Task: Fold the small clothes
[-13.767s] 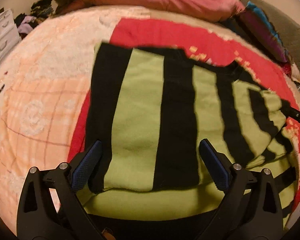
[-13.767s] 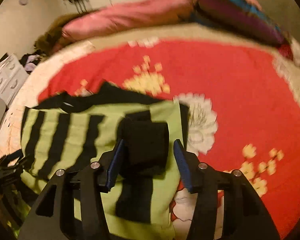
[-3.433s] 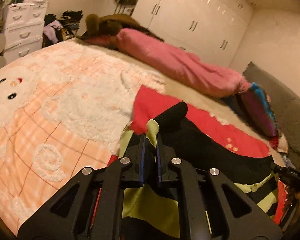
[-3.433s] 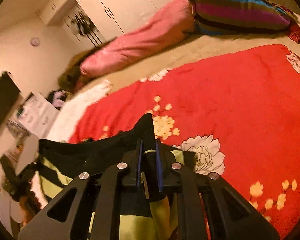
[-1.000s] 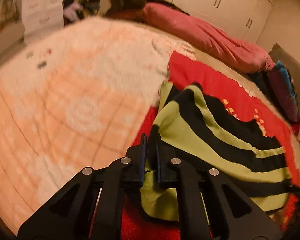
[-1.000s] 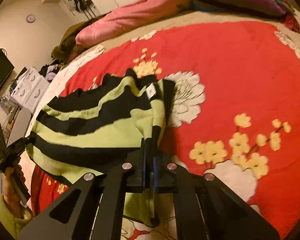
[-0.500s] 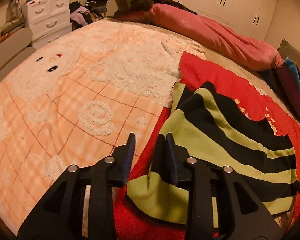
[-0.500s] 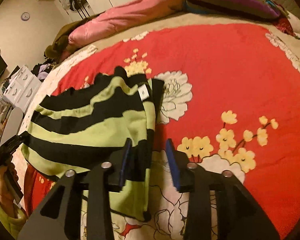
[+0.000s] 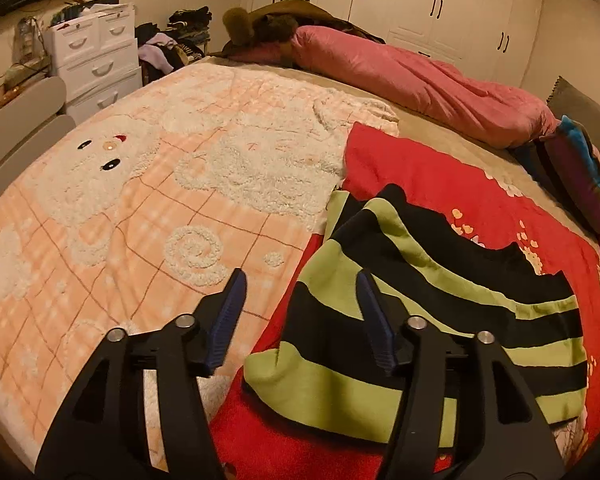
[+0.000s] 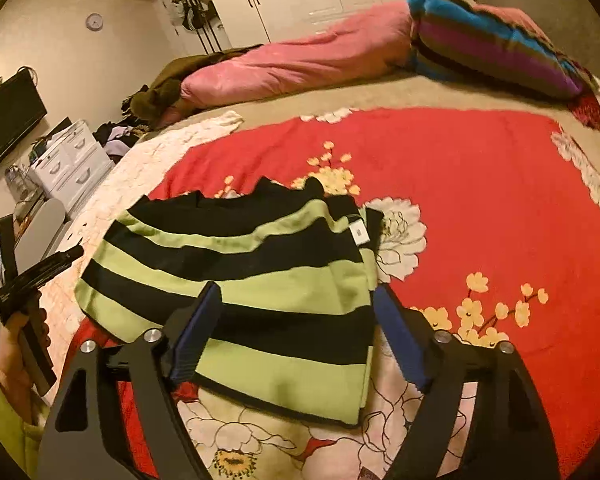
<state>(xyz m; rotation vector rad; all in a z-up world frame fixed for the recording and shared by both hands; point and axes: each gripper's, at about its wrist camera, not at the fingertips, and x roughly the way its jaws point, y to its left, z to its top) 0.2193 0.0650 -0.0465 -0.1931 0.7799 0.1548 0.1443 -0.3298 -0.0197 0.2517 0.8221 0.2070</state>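
A wide bed (image 9: 440, 136) fills both views, covered by a red floral blanket (image 10: 480, 184) and, at the left of the left wrist view, a peach checked blanket (image 9: 120, 216). On the red blanket lies the task's garment, a green-and-black striped top (image 10: 260, 280), folded into a rough rectangle, its white label (image 10: 359, 232) showing at the upper right corner.

The fold looks loose. Its near left corner, low and central in the left wrist view, stands slightly puckered and could spring open, and a finger dipping back could snag the fabric and drag the layers apart.

The left hand-held gripper (image 9: 300, 316) hangs above that corner, tilted downward, jaws apart and just been opening, nothing between them. The right hand-held gripper (image 10: 296, 336) hangs over the near right edge, angled down likewise, jaws spread wide and just been opening, free of the cloth. At the far left of the right wrist view, a hand (image 10: 16, 344) in a green sleeve grips the left tool's handle.
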